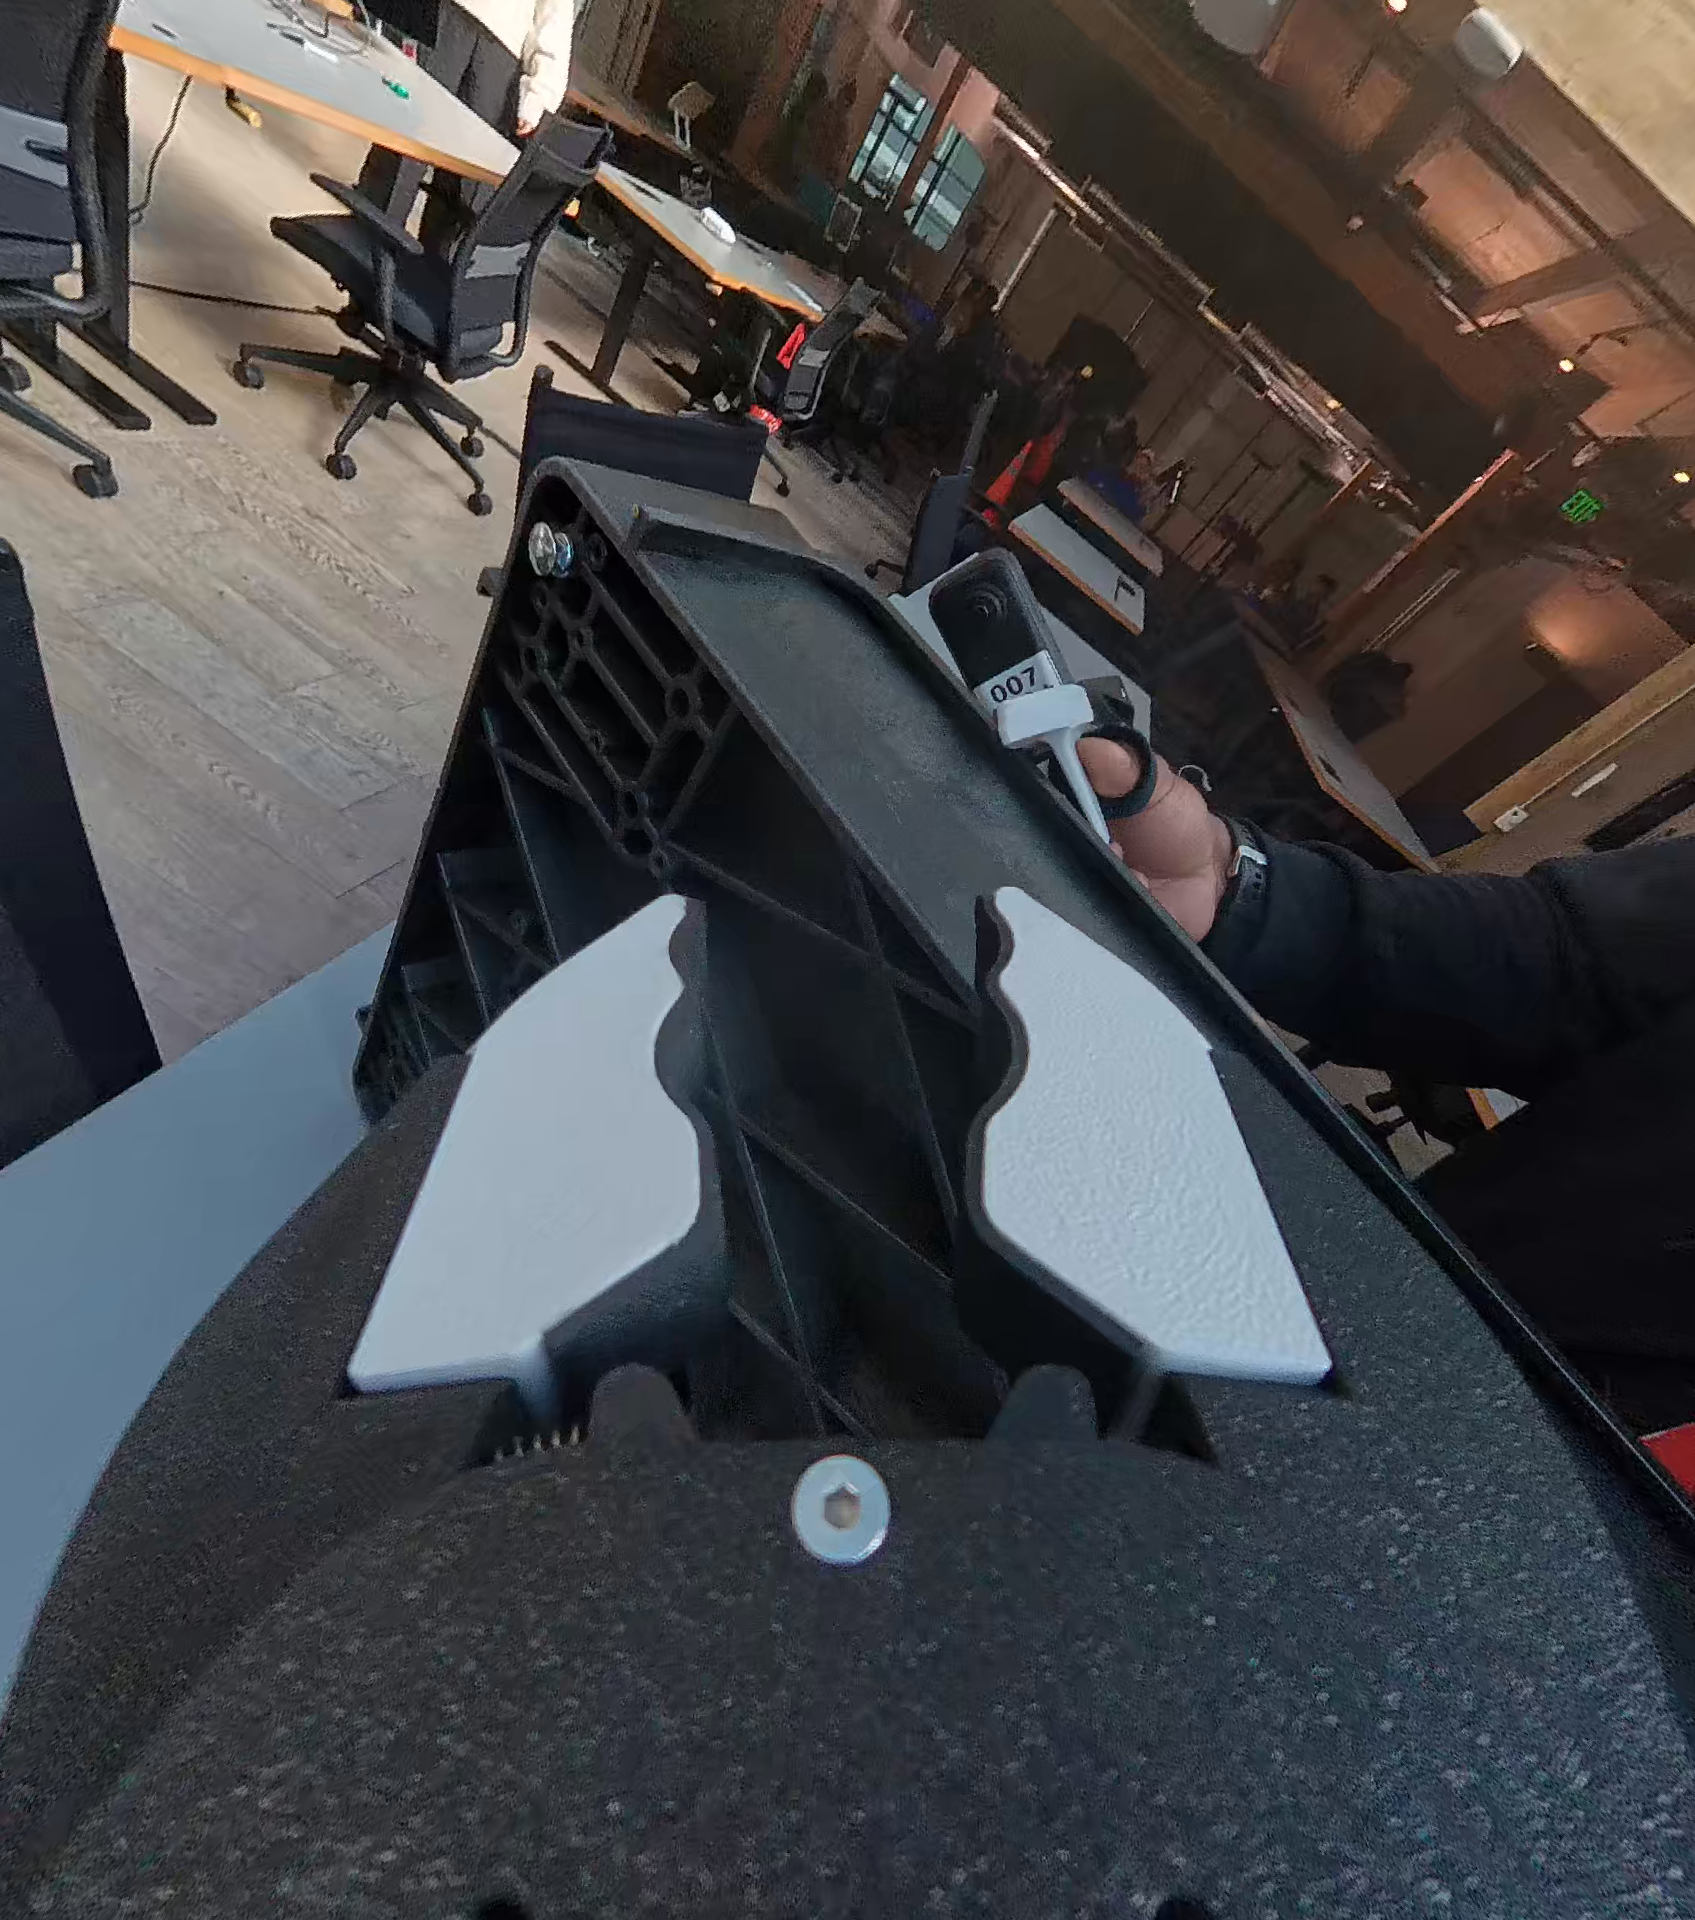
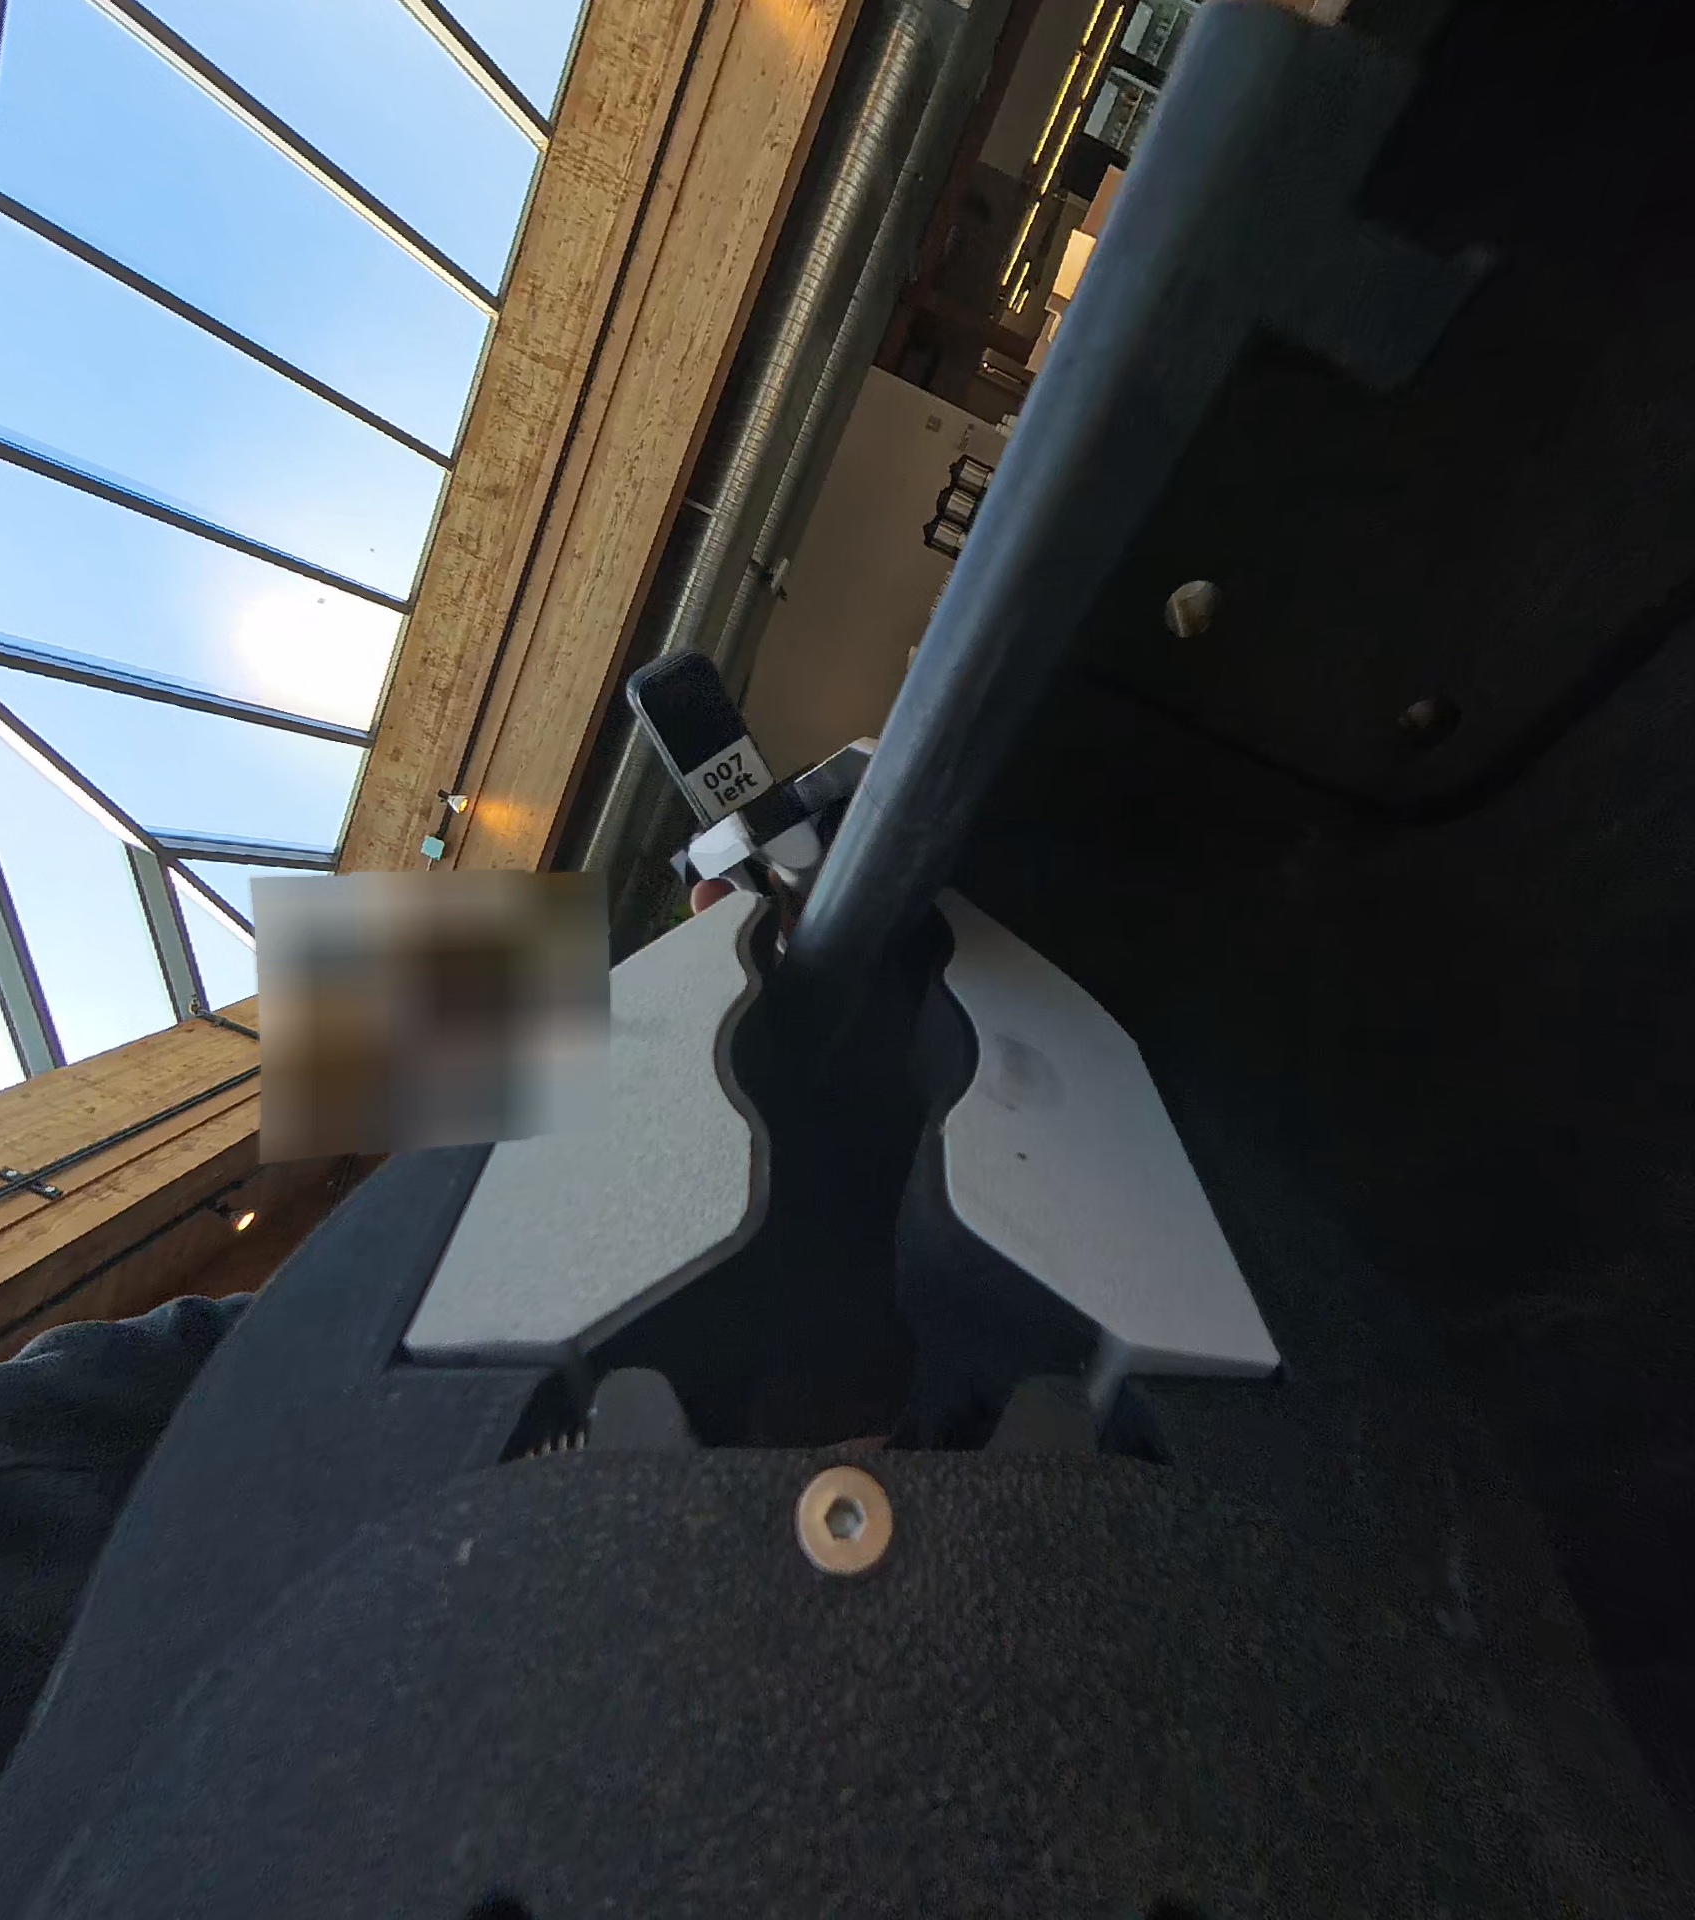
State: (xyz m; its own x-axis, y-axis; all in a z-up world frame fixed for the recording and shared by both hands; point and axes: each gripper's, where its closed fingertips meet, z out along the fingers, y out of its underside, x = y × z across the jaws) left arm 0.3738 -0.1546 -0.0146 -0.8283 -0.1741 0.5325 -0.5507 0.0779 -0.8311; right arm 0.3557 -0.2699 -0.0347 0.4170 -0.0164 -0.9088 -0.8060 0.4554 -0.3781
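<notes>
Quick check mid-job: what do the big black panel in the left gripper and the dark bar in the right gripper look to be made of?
Black panel: likely moulded plastic, matte; its underside shows cast ribs and screw bosses. Dark bar: round, smooth, dull sheen, probably painted metal tube, though plastic is possible. Right gripper closes around it; left gripper straddles the panel's ribs.

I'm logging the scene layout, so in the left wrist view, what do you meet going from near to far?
Left gripper → ribbed black plastic panel → office chair → long desk.

White printed labels [image 1: 1014,686] [image 2: 731,787] on both cameras — wording withheld.
</notes>
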